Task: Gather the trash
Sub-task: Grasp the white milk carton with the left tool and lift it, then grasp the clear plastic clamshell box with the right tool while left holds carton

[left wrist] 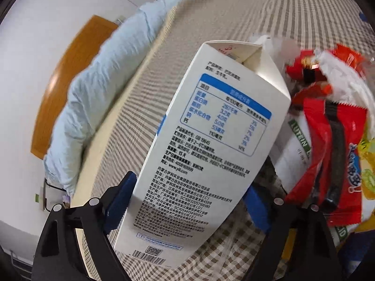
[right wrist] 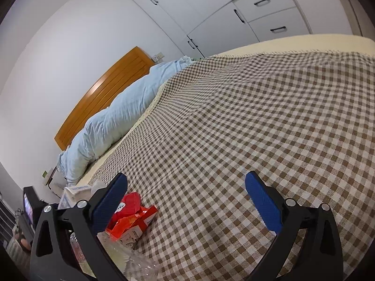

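A white milk carton [left wrist: 211, 140] with blue and black print stands tilted between the blue pads of my left gripper [left wrist: 187, 203], which press its two sides near the base. To its right lies a heap of snack wrappers [left wrist: 328, 152], red, white and yellow. In the right wrist view the same heap shows at the lower left: red wrappers [right wrist: 133, 220], a crumpled clear plastic bottle [right wrist: 136, 267] and the carton [right wrist: 72, 195], partly hidden by the left finger. My right gripper [right wrist: 187, 201] is open over the checked bedspread [right wrist: 234, 117], with nothing between its fingers.
The bed carries a brown-and-white checked cover. A rolled light-blue duvet [right wrist: 112, 121] lies along the wooden headboard [right wrist: 98, 98]. White wardrobe doors and drawers [right wrist: 222, 11] stand behind the bed. A small screen and cables [right wrist: 28, 208] sit on the floor side at far left.
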{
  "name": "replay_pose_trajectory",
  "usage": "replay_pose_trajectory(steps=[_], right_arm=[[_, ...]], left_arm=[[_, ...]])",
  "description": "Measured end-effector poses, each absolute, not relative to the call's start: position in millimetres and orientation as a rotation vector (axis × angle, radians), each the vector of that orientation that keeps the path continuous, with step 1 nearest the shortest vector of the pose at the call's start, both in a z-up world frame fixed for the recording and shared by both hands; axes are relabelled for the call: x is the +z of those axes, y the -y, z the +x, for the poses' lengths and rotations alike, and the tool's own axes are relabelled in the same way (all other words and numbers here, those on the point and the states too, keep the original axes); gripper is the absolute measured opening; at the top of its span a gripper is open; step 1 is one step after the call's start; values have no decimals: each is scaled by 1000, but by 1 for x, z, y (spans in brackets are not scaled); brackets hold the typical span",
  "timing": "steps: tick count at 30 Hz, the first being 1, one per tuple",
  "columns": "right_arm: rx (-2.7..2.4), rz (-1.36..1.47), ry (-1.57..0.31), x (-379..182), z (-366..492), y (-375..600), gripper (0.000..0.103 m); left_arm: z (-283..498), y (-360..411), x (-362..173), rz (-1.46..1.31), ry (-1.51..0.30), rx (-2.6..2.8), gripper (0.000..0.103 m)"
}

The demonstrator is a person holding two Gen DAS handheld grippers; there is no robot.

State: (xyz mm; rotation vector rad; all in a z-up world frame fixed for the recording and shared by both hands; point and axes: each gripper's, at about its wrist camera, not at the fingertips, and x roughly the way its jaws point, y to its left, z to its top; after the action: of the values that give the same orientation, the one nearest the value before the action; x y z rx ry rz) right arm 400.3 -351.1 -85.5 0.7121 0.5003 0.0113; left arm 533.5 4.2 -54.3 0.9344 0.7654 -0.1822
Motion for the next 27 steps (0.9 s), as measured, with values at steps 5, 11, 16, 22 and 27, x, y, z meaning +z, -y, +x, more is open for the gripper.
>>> replay_pose_trajectory(steps=[5, 11, 16, 22, 27], right_arm=[[6, 734, -522, -91, 406, 354, 97], [-16, 767, -535, -98, 410, 361, 97], [-63, 776, -519, -99, 406, 367, 97], [-47, 725, -503, -86, 384, 363, 97], [16, 695, -555, -74, 352, 353, 97]], left_arm=[[516, 0, -25, 917, -634, -123, 80], [491, 5, 23, 817, -525, -102, 74], [458, 9, 59, 685, -470, -113, 73], [409, 11, 93, 573, -417, -123, 73], [366, 22, 106, 491, -404, -126, 73]])
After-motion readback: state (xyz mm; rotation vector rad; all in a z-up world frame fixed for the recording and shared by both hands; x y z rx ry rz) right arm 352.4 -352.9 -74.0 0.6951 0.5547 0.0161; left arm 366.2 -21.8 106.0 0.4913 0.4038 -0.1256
